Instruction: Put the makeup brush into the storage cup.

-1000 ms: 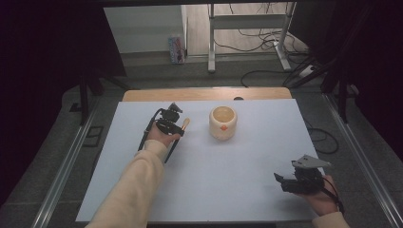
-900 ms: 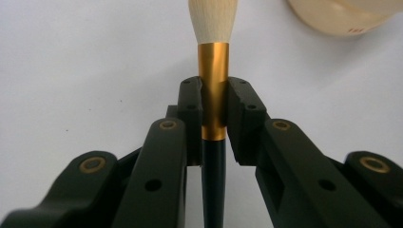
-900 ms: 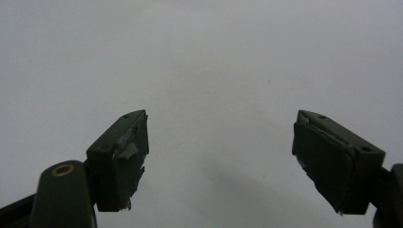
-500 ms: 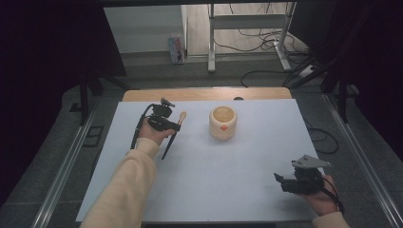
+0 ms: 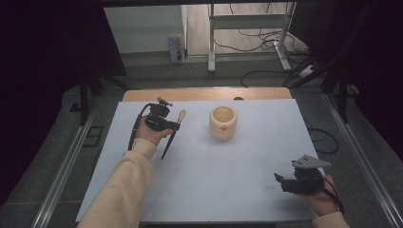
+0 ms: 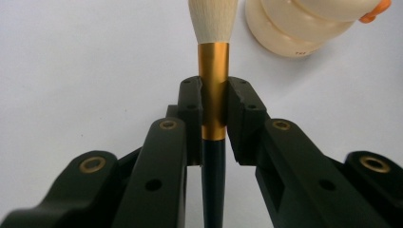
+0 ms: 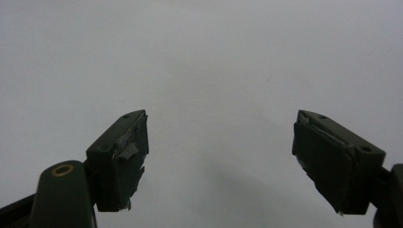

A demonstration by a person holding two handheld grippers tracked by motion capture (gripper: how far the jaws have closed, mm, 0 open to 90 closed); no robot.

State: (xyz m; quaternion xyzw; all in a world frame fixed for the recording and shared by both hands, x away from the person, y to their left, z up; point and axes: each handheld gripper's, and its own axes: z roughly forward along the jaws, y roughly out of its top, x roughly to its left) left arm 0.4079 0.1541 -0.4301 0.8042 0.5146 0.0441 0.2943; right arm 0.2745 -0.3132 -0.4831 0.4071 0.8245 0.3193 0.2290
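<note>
My left gripper (image 5: pixel 174 126) is shut on a brush (image 5: pixel 169 141) with a dark handle, a gold ferrule and a pale bristle tip. It holds the brush above the white table top, left of a cream pot (image 5: pixel 223 122) with an orange spot. In the left gripper view the pads clamp the gold ferrule (image 6: pixel 213 85), the bristle tip points away, and the pot (image 6: pixel 304 23) stands beyond at the upper right. My right gripper (image 5: pixel 279 180) rests at the near right corner. Its jaws (image 7: pixel 221 156) stand wide open over bare white surface.
A white sheet (image 5: pixel 228 180) covers the table, with a wooden strip (image 5: pixel 204 93) along the far edge. Metal rails (image 5: pixel 62 175) run along both sides. Cables and a desk frame (image 5: pixel 247 28) lie on the floor beyond.
The left hand has lifted the brush and carried it a little left and away; the dark handle now hangs free above the sheet. The right hand has kept still.
</note>
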